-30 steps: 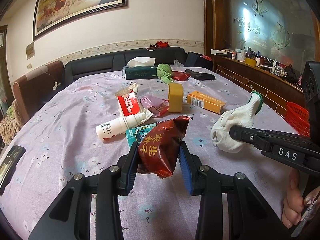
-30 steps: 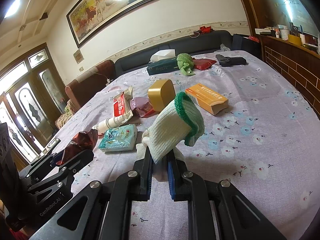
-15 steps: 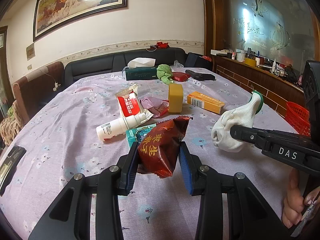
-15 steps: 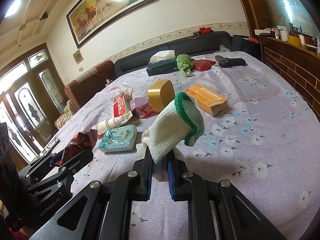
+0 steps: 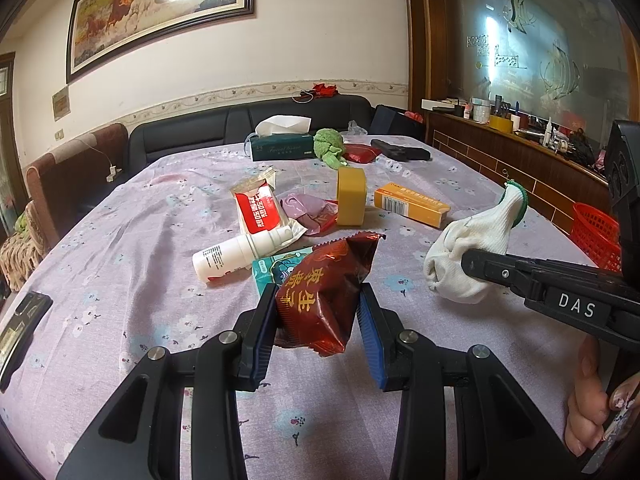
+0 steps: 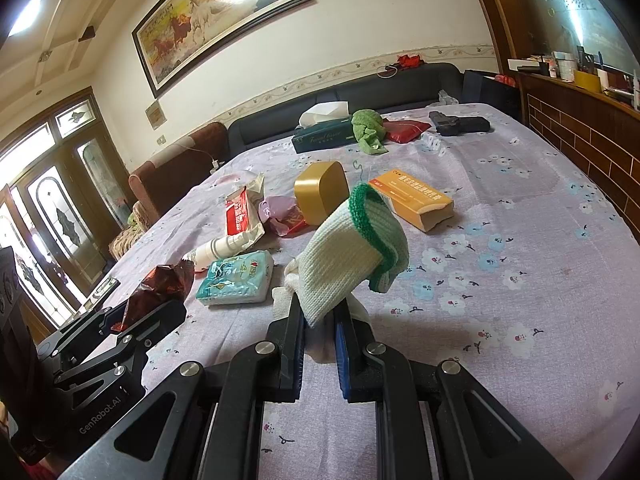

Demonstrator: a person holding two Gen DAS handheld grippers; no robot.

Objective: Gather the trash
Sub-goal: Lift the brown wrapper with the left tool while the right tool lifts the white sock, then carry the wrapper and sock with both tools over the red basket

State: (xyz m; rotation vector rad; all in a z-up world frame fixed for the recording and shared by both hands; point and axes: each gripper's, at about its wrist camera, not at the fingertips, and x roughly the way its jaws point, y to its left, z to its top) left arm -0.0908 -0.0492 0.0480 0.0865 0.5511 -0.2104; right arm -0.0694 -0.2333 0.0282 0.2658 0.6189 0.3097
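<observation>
Two grippers are in view, each holding one piece of trash above the table (image 5: 120,240), which wears a lilac flowered cloth. The left gripper (image 5: 318,322) has its fingers (image 5: 262,332) clenched on one dark red foil snack wrapper (image 5: 324,292); the wrapper stands nearly upright between them, its long axis running from the lower crimped edge up to the flared torn end, which leans up and to the right. The right gripper (image 6: 318,332) has its fingers (image 6: 292,344) pressed nearly together on one white knitted glove (image 6: 344,264) with a green cuff; the glove rises from the fingers and arches forward, the cuff end drooping over to the right.

On the table lie, each counted once: a white spray bottle (image 5: 240,250) on its side, a teal tissue pack (image 6: 236,278) just beside it, a red and white wet-wipe pack (image 5: 260,210), a crumpled pink bag (image 5: 306,210), a yellow box standing on end (image 5: 351,196), an orange carton (image 5: 412,204) lying flat, a dark green tissue box (image 5: 282,146), a green cloth (image 5: 328,146) and a black object (image 5: 400,153) at the far edge. One red mesh basket (image 5: 596,236) sits beyond the table's right side.
</observation>
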